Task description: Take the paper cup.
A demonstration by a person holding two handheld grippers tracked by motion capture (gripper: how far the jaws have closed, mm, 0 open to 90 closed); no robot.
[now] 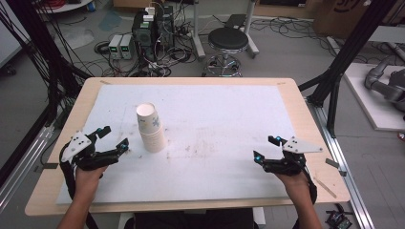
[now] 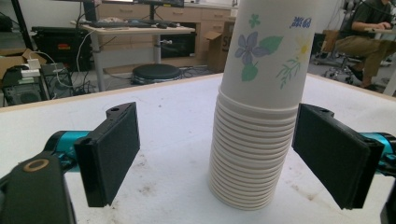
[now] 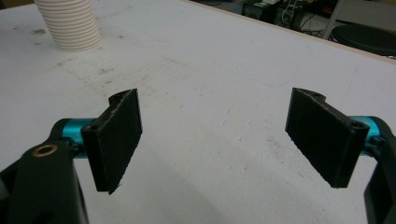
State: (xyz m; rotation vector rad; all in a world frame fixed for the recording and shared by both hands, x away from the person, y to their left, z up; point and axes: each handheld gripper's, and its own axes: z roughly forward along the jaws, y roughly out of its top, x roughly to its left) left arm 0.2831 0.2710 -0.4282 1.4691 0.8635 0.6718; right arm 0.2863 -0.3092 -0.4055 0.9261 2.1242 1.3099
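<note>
Stack of nested paper cups (image 1: 151, 128) standing upright on the white table cover (image 1: 224, 124), left of centre. The left gripper (image 1: 114, 137) sits just beside the stack; in the left gripper view its jaws stand wide apart, the stack (image 2: 261, 121) ahead of them and nearer the right-hand pad — no contact visible. The right gripper (image 1: 264, 149) hovers well apart over bare cover, jaws likewise spread and empty. Judged progress: the work is at its outset — no cup separated or gripped; grasping and everything after it remain.
</note>
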